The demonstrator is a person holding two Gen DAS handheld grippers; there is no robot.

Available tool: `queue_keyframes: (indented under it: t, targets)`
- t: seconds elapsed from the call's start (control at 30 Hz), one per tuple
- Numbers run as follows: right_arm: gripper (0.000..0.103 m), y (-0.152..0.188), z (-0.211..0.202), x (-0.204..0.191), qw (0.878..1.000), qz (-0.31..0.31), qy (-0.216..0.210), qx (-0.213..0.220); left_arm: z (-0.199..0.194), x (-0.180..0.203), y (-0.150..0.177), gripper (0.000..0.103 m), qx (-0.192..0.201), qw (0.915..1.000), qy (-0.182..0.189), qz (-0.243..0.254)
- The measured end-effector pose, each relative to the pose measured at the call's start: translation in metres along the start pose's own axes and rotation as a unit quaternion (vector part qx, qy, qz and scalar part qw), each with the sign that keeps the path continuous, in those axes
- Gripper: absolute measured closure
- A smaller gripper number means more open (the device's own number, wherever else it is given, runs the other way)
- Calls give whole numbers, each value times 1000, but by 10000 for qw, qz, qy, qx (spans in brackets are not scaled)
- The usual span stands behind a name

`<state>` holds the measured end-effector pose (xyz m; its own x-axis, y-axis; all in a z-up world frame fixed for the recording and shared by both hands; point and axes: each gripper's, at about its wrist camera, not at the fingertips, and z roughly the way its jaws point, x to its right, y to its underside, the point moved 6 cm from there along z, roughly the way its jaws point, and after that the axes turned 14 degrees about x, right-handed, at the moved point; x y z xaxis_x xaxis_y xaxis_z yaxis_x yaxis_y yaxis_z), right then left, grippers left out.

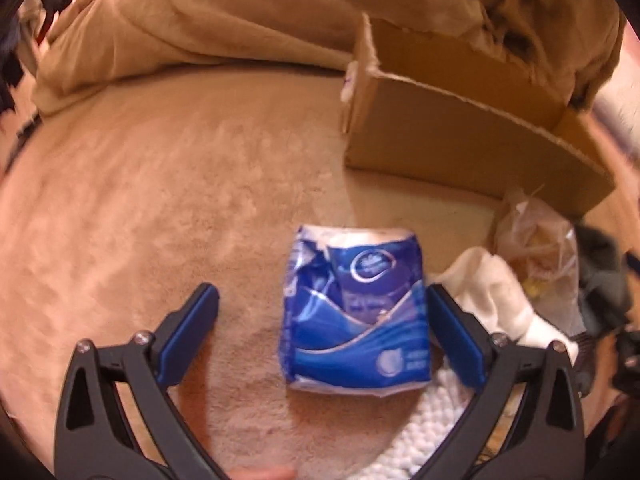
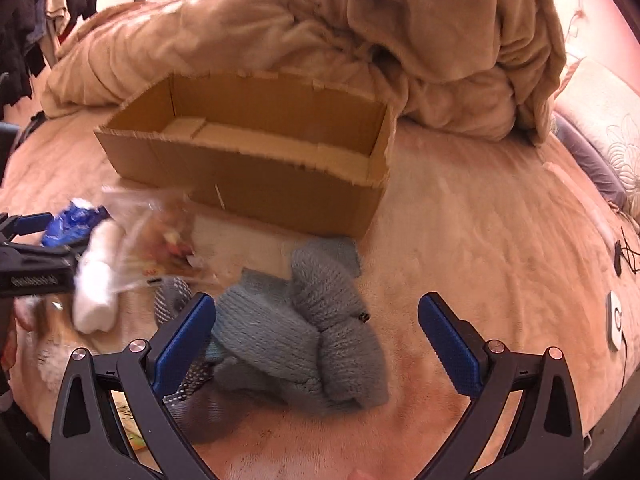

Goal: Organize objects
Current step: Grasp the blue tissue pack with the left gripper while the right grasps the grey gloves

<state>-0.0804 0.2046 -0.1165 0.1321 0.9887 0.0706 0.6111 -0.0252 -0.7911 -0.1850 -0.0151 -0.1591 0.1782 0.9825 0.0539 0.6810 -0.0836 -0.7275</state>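
Observation:
A blue tissue pack [image 1: 356,312] lies on the tan bed cover between the wide-open fingers of my left gripper [image 1: 322,300]; its right side is close to the right pad [image 1: 454,332]. My right gripper [image 2: 316,308] is open over a grey-blue knitted bundle [image 2: 304,320], which lies between its fingers nearer the left pad [image 2: 186,340]. An open, empty cardboard box [image 2: 256,176] stands behind; it also shows in the left wrist view [image 1: 460,136]. The left gripper [image 2: 36,256] and the tissue pack [image 2: 70,224] show at the right wrist view's left edge.
A white rolled cloth [image 2: 96,280], also in the left wrist view [image 1: 500,292], and a clear plastic bag [image 2: 160,236] with small items lie between the two grippers. A heaped tan blanket [image 2: 360,32] fills the back. A white device [image 2: 614,320] with cables lies far right.

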Motion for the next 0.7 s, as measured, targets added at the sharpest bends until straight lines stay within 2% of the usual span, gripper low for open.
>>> queue_keyframes:
  t: [0.1,0.23,0.33,0.5,0.6,0.63,0.67,0.7]
  targets:
    - [0,9,10,-5,9999,-65,-71,-130,0,2,1,0,163,9995,-33,259]
    - [0,16,17,-8,9996,-119,-124,-236,-1,5,3,0,322,9989,-162,283]
    - [0,18,18,-4,9994,18,-207,-293,-1,6,3,0,306,9989,-203,302]
    - [0,25,26,3,9975,323,-402,-488,-3,0,-2,2,149,9998,-73,116]
    - [1,26,23,4,9979,259,-396,-447,-7,1,-3,13,100,9999,-13,110]
    - [6,26,22,5,9976,282,-456,-432,-8,1,-4,20,121,9999,-24,97]
    - [12,29,16,-1,9974,297,-512,-406,-10,0,-5,34,123,9999,-71,95]
    - [14,28,14,-1,9972,302,-568,-388,-10,-2,-5,42,117,9997,-174,118]
